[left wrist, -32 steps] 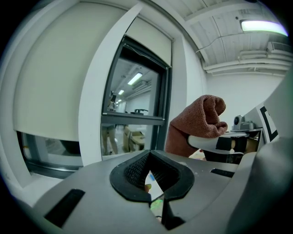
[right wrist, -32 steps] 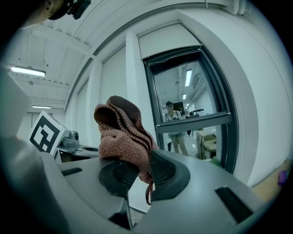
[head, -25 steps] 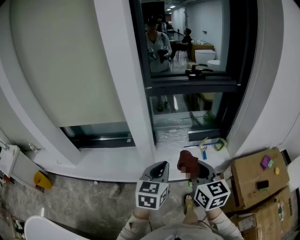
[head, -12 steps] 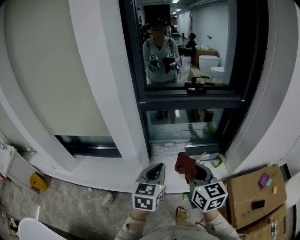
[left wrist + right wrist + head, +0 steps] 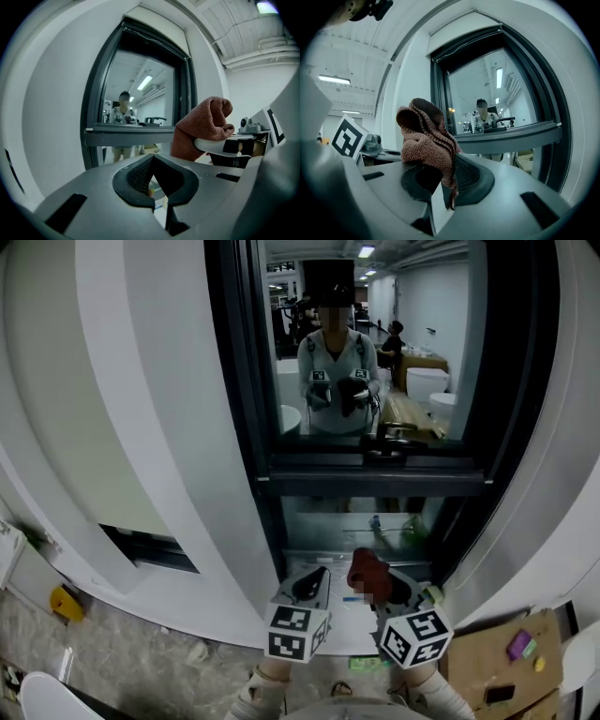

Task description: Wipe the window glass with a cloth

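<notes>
Cloth (image 5: 368, 568), bunched and reddish-brown, is clenched in the right gripper (image 5: 390, 589), low and near of the window glass (image 5: 375, 352), while the left gripper (image 5: 311, 585) has its jaws pressed together on nothing; pinched by one edge, the cloth may slip free under wiping pressure.

We stand in an office-like workroom: a strip light (image 5: 366, 251) at twelve o'clock mirrored in the window glass (image 5: 422, 306), cardboard boxes (image 5: 487, 660) at four o'clock.

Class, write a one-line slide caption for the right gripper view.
Right claw shut on a bunched reddish-brown cloth, facing the dark-framed window glass that reflects the person.
</notes>
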The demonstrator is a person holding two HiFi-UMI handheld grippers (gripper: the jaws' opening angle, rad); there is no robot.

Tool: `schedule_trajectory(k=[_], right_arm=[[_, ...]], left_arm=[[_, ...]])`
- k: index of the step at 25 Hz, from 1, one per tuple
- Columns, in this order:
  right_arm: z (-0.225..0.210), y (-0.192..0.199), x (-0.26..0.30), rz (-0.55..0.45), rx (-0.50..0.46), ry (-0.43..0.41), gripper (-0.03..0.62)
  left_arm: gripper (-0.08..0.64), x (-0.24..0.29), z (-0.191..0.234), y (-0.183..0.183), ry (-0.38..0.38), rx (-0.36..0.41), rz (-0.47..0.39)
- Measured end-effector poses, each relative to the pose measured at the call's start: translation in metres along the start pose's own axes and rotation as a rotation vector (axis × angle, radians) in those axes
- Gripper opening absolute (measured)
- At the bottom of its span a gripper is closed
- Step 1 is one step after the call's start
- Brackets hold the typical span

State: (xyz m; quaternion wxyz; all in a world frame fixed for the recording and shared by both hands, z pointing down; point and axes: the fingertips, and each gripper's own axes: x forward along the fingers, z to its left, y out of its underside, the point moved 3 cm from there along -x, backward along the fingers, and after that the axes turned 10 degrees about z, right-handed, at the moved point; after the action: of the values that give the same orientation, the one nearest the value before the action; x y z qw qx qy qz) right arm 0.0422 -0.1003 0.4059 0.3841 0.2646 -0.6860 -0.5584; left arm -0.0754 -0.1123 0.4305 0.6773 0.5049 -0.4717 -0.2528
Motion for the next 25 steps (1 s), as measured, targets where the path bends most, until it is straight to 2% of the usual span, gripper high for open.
schedule_trajectory(k=[6,13,25], right_arm=[[-0.041,-0.01,0.014,0.002,-0.028,-0.038,0.043],[-0.067,-0.03,0.028,-0.015,-0.058,-0.074,0.043],[-0.073,-0.068,0.064,-0.054,-0.123,-0.114,0.043]], left_arm=[[0.003,0.037,-0.011,-0.018,-0.034,0.001,-0.008],[0.003,0.058,-0.011,-0.041,-0.067,0.01,0.003],[0.003,0.078,0.009,-0.092,-0.079,0.038,-0.025]])
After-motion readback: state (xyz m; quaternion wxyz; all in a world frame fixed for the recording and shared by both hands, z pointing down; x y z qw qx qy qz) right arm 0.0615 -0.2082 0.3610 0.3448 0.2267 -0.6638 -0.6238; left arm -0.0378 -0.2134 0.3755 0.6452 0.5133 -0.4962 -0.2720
